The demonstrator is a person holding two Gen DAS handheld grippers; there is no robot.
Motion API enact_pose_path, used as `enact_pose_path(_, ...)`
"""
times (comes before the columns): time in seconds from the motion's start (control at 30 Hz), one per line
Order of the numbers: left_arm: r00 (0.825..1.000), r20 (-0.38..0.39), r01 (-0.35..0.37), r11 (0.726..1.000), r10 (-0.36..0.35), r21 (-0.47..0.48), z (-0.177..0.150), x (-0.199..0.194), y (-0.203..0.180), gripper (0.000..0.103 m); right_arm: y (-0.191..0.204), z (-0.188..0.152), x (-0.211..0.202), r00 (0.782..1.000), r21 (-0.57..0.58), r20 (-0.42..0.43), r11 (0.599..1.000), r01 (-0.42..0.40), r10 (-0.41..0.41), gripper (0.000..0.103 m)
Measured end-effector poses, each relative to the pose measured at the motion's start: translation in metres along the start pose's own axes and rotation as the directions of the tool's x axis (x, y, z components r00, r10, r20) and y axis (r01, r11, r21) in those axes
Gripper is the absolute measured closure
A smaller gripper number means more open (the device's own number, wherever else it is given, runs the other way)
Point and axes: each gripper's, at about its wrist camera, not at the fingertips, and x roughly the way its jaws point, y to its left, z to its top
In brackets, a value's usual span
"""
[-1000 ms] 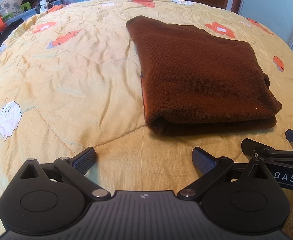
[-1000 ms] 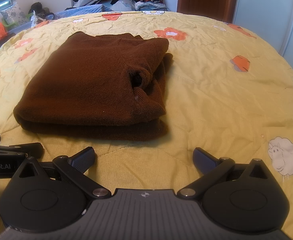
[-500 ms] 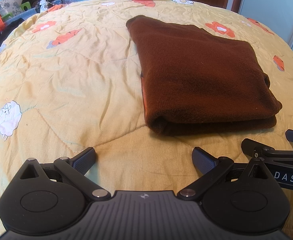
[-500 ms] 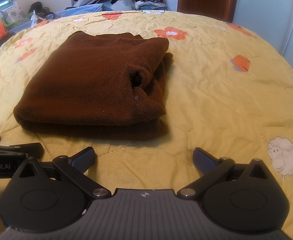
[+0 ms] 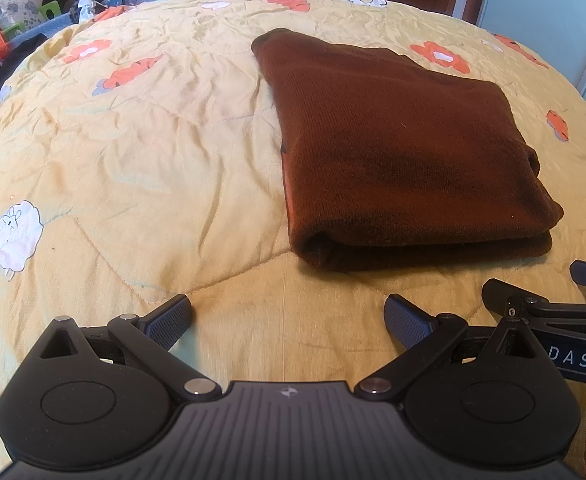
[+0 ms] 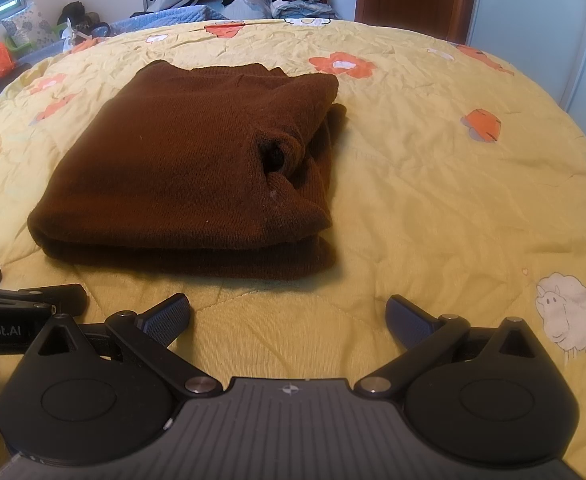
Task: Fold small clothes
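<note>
Brown sweater (image 5: 405,160) lies folded, apart ahead of both wide-spread, empty tools (image 5: 289,320) (image 6: 289,318).

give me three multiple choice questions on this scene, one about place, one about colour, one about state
1. Where does the sweater lie?
A. on the yellow quilt
B. on a chair
C. between the right gripper's fingers

2. What colour is the sweater?
A. blue
B. brown
C. white

3. How do the left gripper and right gripper stand?
A. both shut on the sweater
B. one open, one shut
C. both open, holding nothing

Answers:
1 A, it rests flat on the flowered quilt ahead of both grippers.
2 B, the knit is dark brown in both views.
3 C, each pair of fingers is spread wide with only quilt between them.
</note>
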Motion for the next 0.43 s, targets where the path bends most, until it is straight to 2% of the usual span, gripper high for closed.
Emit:
enact_pose_path(0.27, 0.998, 0.052, 0.02, 1.0, -0.021, 0.015, -0.007, -0.008, 0.002, 0.0, -0.001, 0.0, -0.001, 1.0, 0.0, -0.001, 1.0, -0.002, 0.002, 0.0)
enact_pose_path(0.33, 0.992, 0.128, 0.003, 0.998, -0.01, 0.057, -0.01, -0.022, 0.0, 0.0, -0.005, 0.001, -0.002, 1.0, 0.007, -0.011, 1.0, -0.023, 0.023, 0.0)
enact_pose_path(0.43, 0.976, 0.219, -0.041, 0.991, 0.012, 0.125, -0.008, -0.04, 0.012, 0.0, -0.037, 0.008, -0.01, 0.994, 0.132, 0.031, 0.985, -0.11, 0.107, 0.0)
